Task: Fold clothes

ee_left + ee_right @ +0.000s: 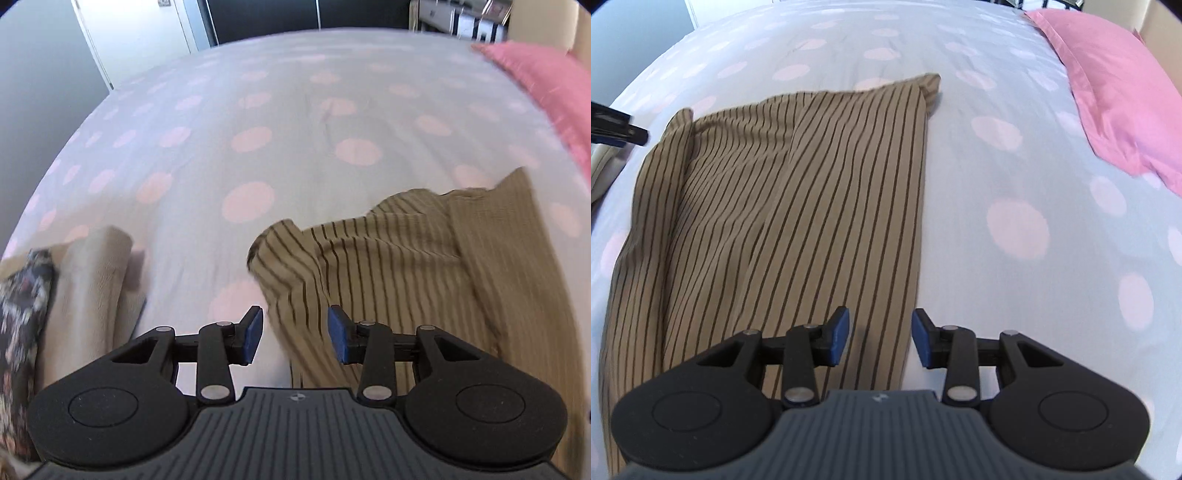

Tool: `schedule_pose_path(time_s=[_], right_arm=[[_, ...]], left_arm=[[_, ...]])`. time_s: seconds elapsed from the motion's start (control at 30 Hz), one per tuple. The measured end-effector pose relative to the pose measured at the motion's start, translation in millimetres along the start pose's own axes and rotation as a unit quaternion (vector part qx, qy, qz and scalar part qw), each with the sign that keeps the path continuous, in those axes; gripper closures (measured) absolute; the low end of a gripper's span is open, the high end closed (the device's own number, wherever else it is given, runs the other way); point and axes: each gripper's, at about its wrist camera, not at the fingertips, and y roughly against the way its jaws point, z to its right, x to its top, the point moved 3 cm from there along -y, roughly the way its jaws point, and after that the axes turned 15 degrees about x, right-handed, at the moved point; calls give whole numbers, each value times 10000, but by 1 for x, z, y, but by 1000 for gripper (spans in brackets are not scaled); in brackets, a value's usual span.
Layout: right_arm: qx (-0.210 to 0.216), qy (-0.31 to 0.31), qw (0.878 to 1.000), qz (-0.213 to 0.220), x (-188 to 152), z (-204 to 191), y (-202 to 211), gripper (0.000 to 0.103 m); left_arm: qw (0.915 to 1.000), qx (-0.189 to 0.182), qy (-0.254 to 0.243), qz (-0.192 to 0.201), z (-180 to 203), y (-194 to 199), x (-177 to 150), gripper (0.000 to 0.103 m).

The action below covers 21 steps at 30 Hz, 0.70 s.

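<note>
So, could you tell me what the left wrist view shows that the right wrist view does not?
Only the left wrist view shows a folded cream garment and a dark floral fabric at the left edge, plus a white door. Only the right wrist view shows the striped tan garment laid out nearly full length, with its far corner. Both show that garment, the dotted bedspread, the pink pillow, and an open gripper: left, right.
</note>
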Motion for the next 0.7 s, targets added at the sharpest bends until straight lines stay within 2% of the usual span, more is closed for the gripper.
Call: schedule_pose_path(time_s=[0.1, 0.2, 0.33, 0.4, 0.5, 0.6, 0.7], right_arm=[[12, 50, 10000, 41, 15, 9, -13, 62], [28, 20, 10000, 88, 25, 15, -24, 62], [112, -62, 9998, 155, 27, 18, -31, 62], [169, -51, 9996, 199, 28, 18, -33, 62], [161, 79, 9994, 291, 26, 14, -33, 62], [211, 152, 9990, 373, 25, 12, -31, 62], [299, 93, 9987, 411, 25, 14, -30, 62]], left_arm=[[9995, 261, -23, -153, 12, -24, 13, 66], [9996, 164, -107, -226, 23, -39, 20, 65], [9974, 498, -378, -346, 36, -55, 20, 67], [9977, 500, -318, -340, 36, -56, 19, 96], [9987, 449, -158, -207, 30, -44, 21, 103], [9985, 436, -319, 22, 33, -21, 32, 103], [9986, 259, -444, 145, 44, 3, 50, 103]])
